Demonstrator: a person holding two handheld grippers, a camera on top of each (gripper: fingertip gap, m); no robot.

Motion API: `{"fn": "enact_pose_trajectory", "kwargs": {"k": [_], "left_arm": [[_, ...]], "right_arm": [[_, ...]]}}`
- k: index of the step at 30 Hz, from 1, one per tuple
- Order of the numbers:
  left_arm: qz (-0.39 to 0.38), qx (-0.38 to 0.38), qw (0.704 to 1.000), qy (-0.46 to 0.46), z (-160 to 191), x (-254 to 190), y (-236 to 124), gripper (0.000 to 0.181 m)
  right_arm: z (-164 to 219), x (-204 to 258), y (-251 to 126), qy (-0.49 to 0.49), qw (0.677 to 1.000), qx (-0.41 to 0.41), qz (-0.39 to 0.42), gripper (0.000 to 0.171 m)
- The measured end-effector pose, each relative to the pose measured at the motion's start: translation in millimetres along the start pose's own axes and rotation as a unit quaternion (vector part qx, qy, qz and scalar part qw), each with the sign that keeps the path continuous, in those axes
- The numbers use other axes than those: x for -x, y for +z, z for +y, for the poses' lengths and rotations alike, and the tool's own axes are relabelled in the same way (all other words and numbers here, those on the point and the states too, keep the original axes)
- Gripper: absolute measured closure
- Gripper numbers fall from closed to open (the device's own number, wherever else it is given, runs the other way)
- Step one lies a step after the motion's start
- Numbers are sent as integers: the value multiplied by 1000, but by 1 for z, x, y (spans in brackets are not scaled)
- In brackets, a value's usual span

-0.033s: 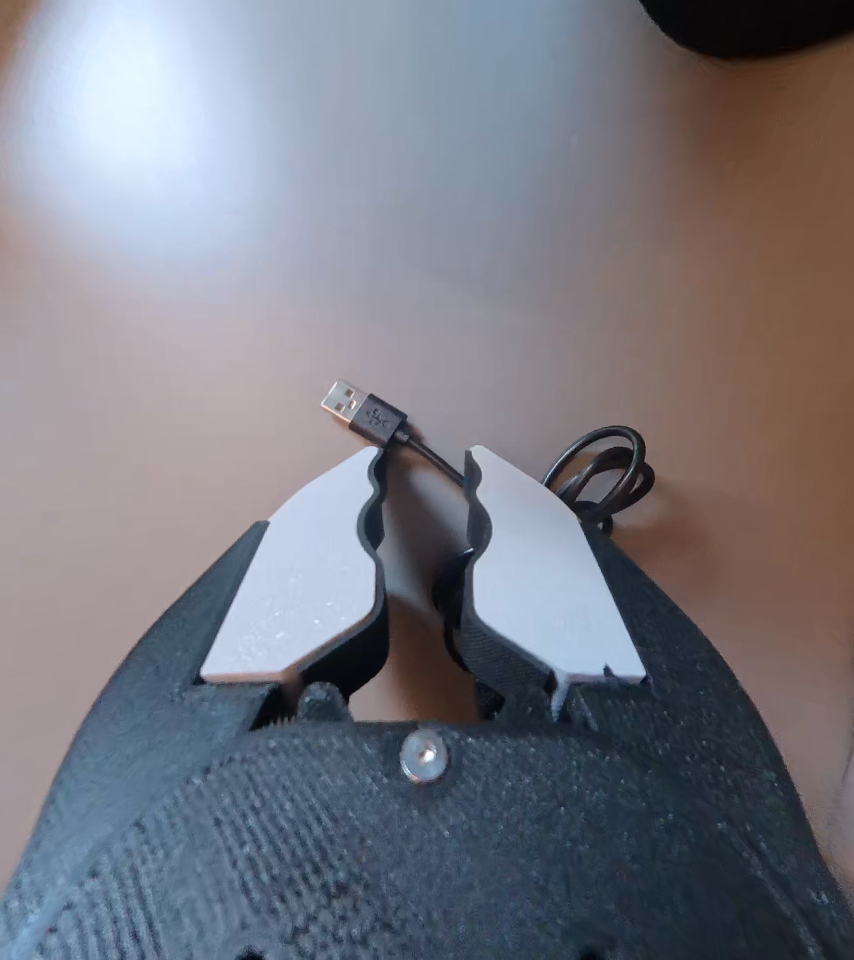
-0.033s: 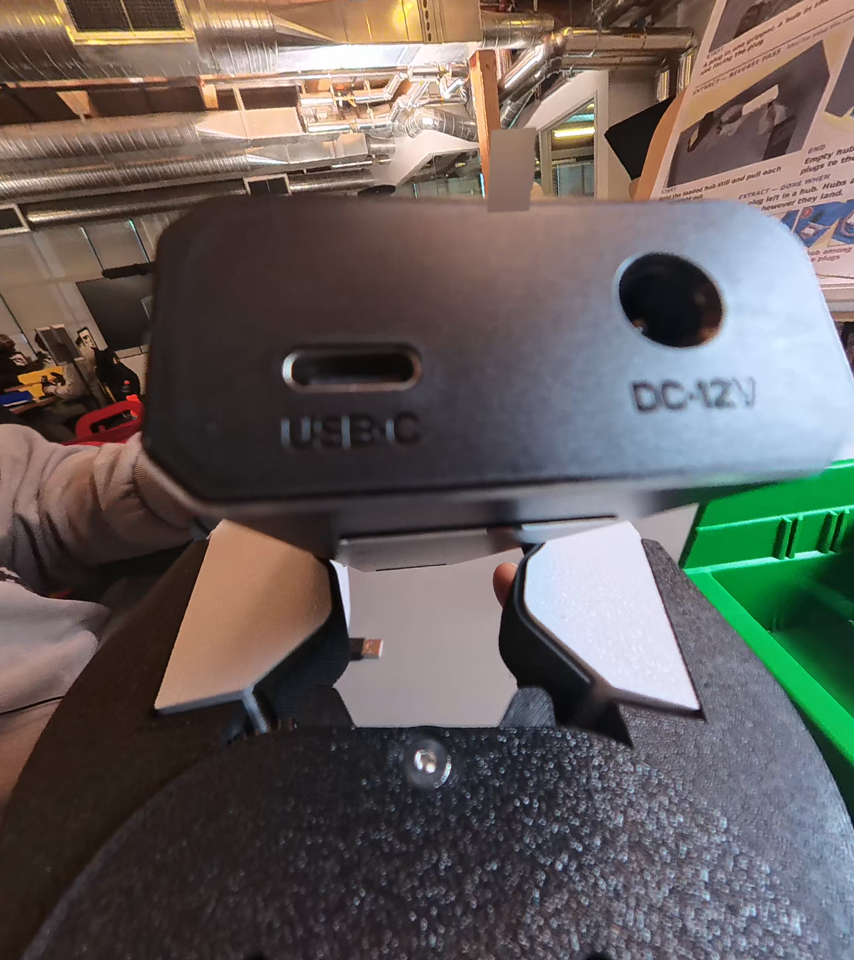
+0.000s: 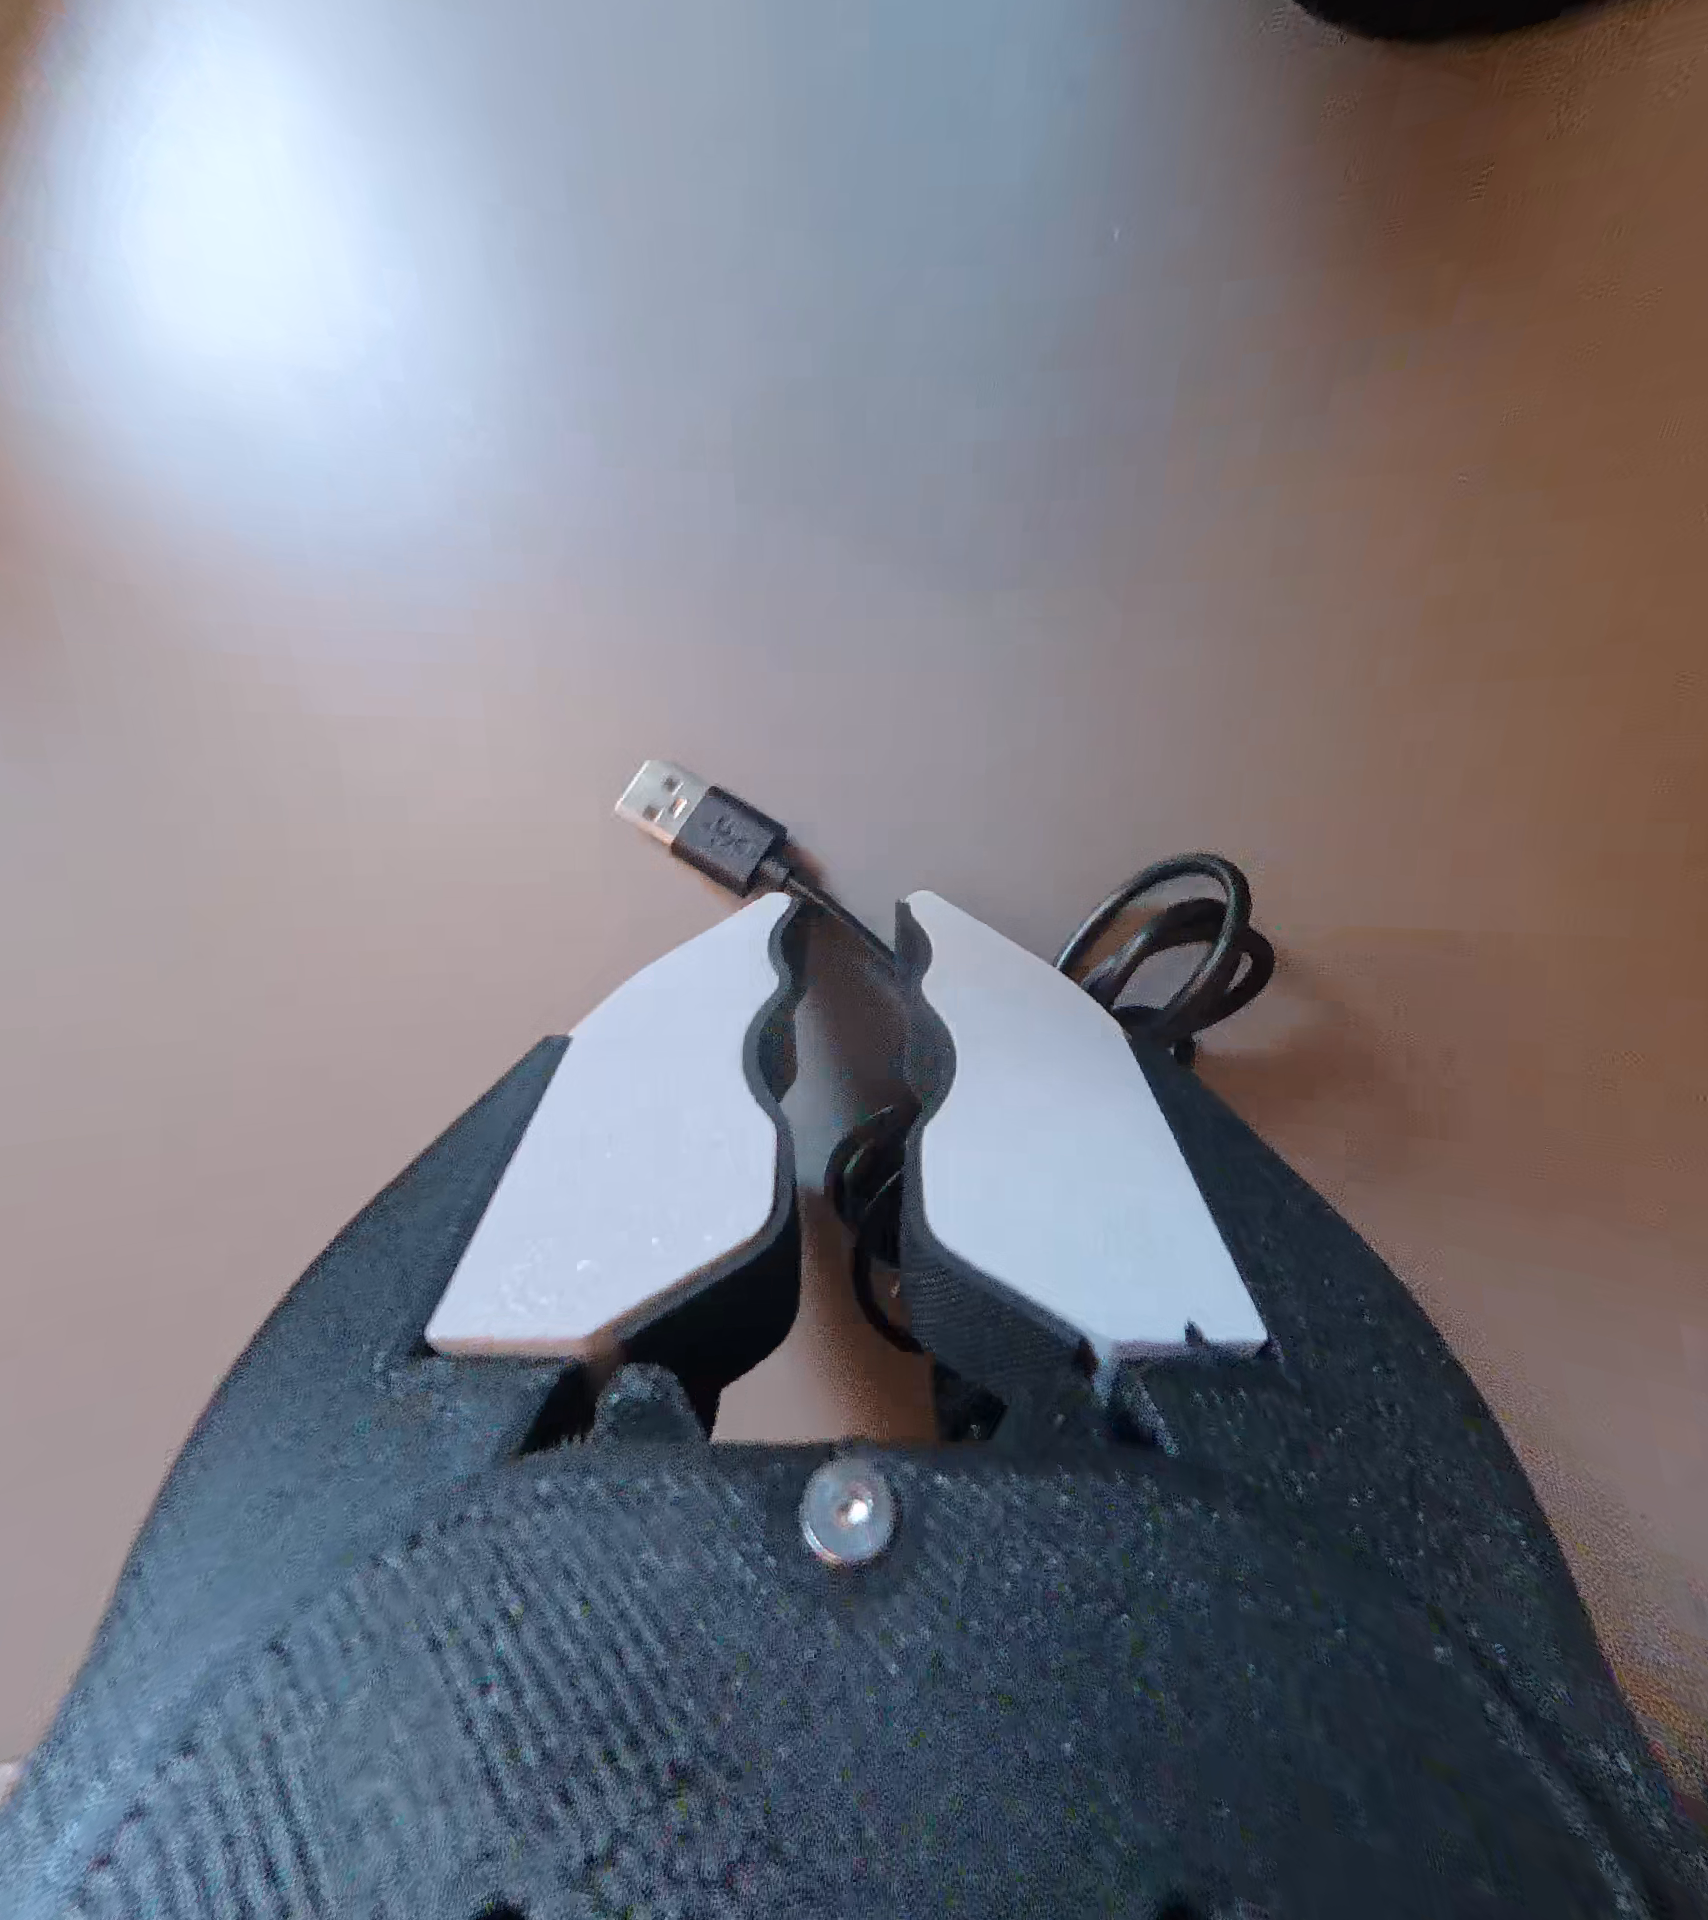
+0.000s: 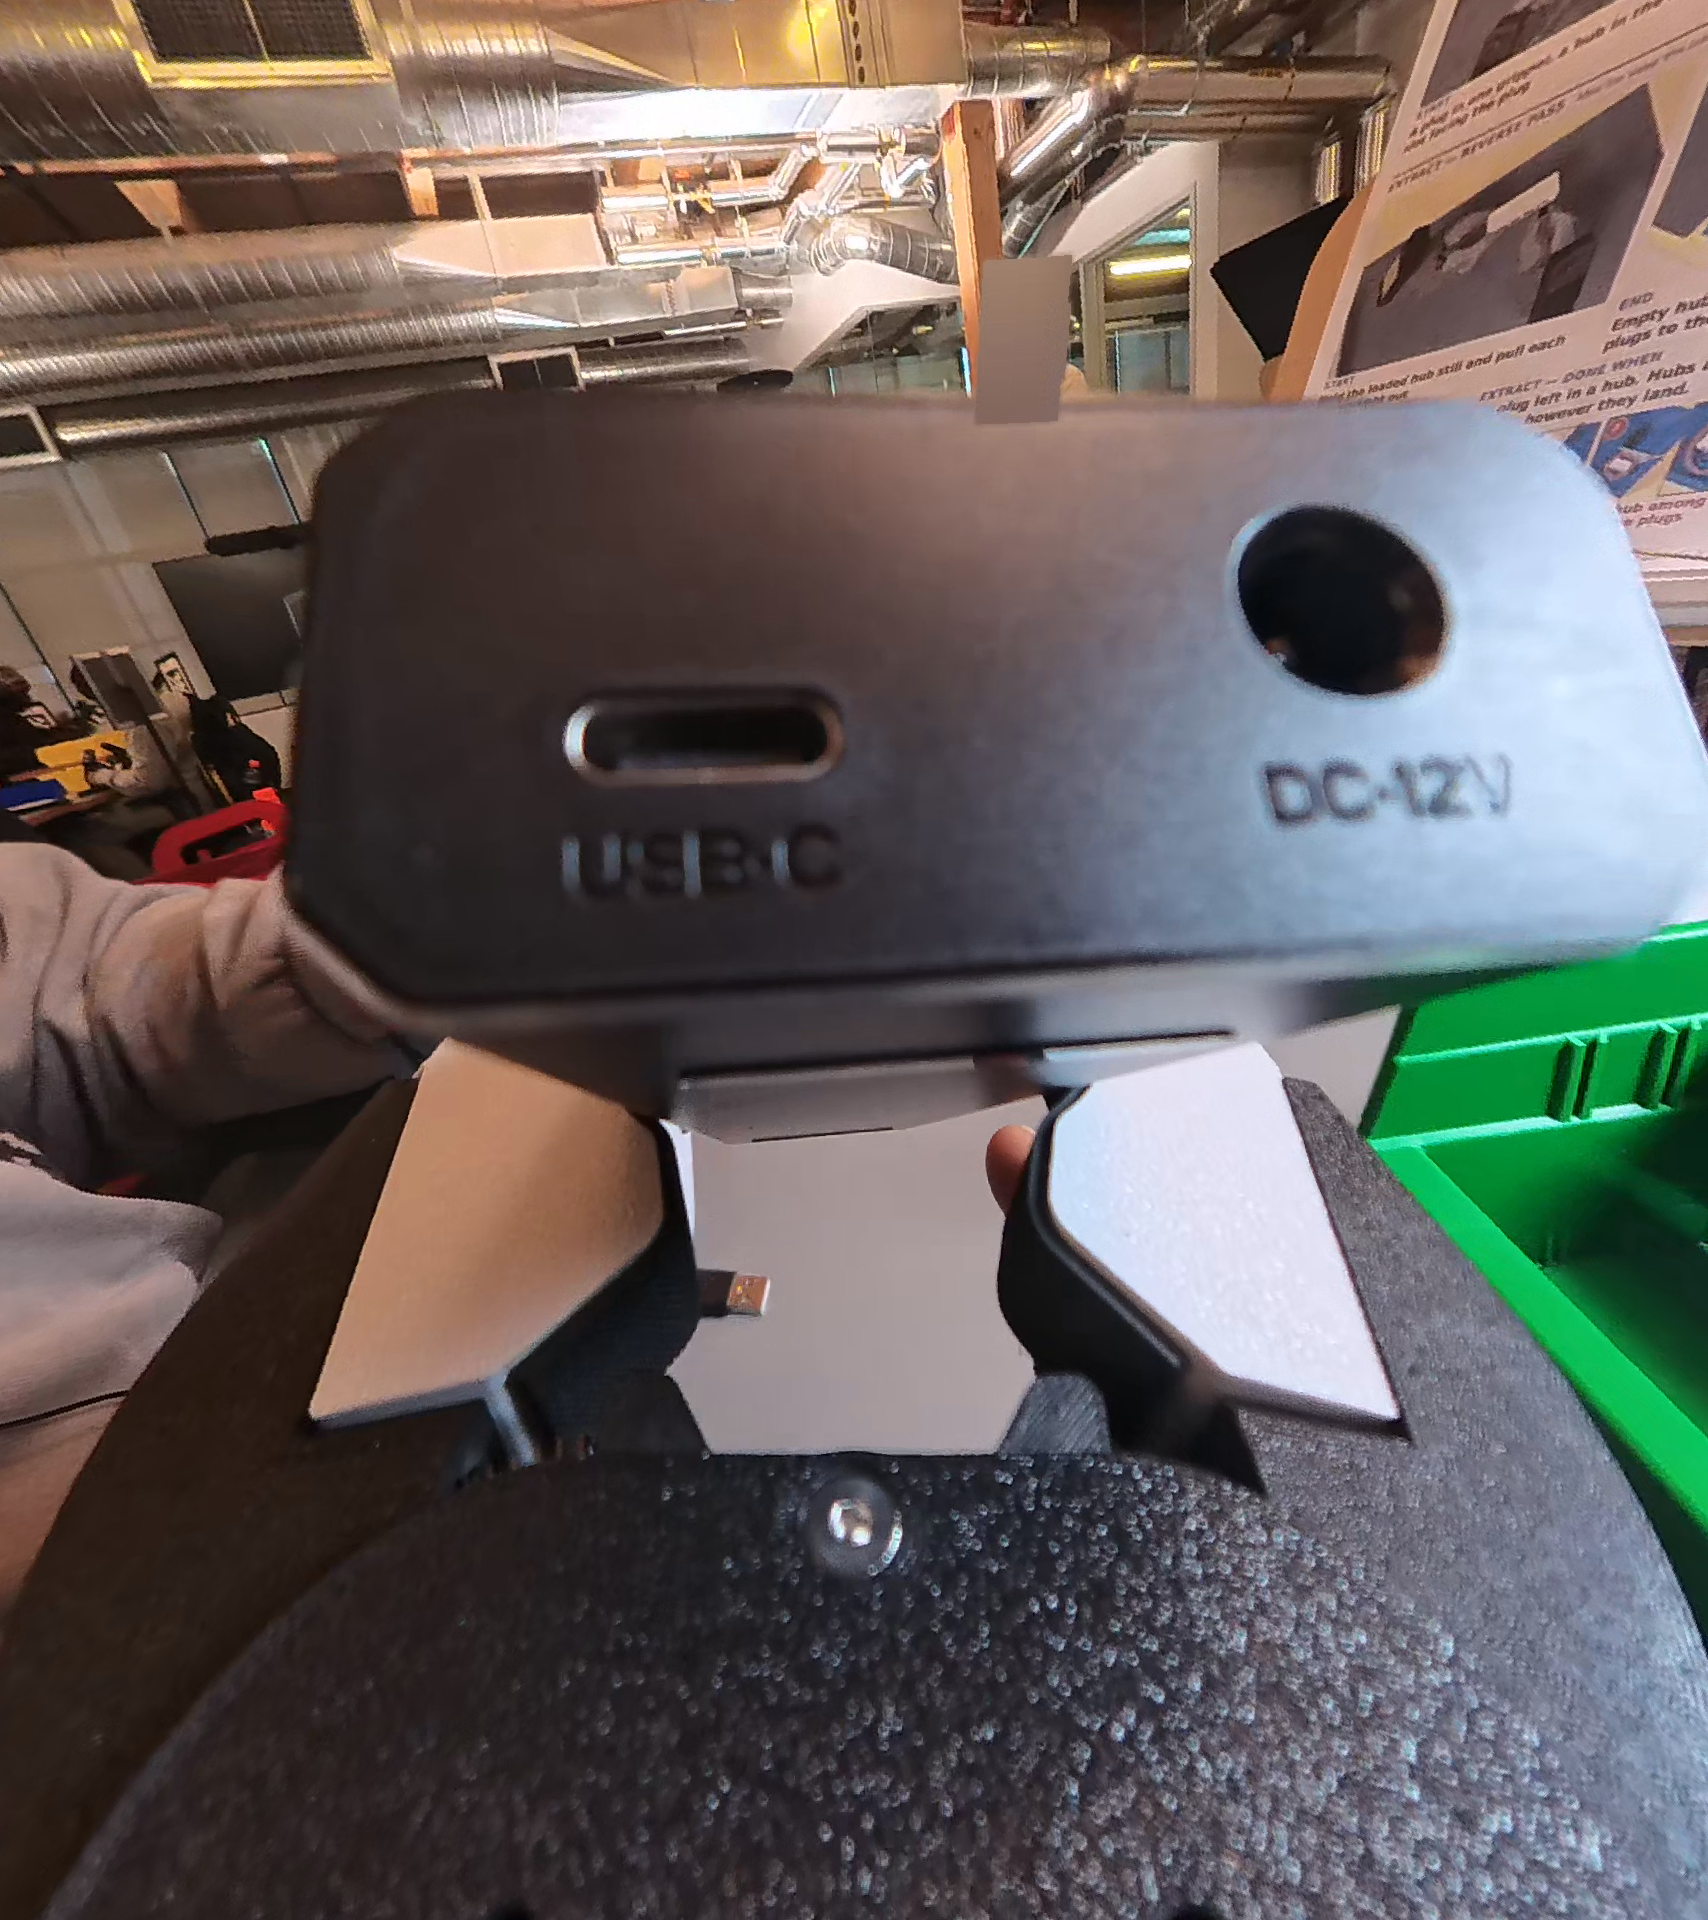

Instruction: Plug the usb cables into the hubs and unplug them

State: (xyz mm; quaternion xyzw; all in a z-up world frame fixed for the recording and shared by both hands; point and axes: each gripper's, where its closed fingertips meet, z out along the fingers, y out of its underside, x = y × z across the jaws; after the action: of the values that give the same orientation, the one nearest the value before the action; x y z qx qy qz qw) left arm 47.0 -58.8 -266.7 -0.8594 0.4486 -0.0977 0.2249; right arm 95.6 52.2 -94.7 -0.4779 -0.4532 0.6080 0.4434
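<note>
Over the brown table (image 3: 310, 727), the left gripper (image 3: 845, 914) hung low above the black cable (image 3: 1182, 945), which lay loosely coiled to its right. The cable's plug (image 3: 699, 831) rested on the surface just beyond the fingertips, its metal end pointing away and to the left. Against the picture before, one thing had changed: the two grey fingers had drawn nearer each other. They now straddled the thin lead right behind the plug. A narrow gap still showed between them, wider than the lead, so I judged the pinch not yet made.

On the other side nothing had shifted. The right gripper (image 4: 860, 1091) held the dark hub (image 4: 933, 644) up in the air, its end face with two sockets turned to the camera. The fingers stood wide apart and ran in under the hub's lower edge. Their tips were hidden, but they looked clamped on it. A green bin (image 4: 1608, 1195) sat at the right and a grey sleeve (image 4: 50, 1018) at the left.

By my reading, the task stood at picking up a plug. The hub was ready, and the grip had to finish closing before any plugging in.
</note>
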Motion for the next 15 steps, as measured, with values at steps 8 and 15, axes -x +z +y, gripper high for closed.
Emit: {"fn": "enact_pose_trajectory", "kwargs": {"k": [8,15], "left_arm": [[123,-14,975,185,33,-3,-29,171],[58,-24,996,60,22,17,-31,148]], "right_arm": [[9,3,4,4,1000,12,-12,100],[16,4,7,7,1000,24,-17,100]]}}
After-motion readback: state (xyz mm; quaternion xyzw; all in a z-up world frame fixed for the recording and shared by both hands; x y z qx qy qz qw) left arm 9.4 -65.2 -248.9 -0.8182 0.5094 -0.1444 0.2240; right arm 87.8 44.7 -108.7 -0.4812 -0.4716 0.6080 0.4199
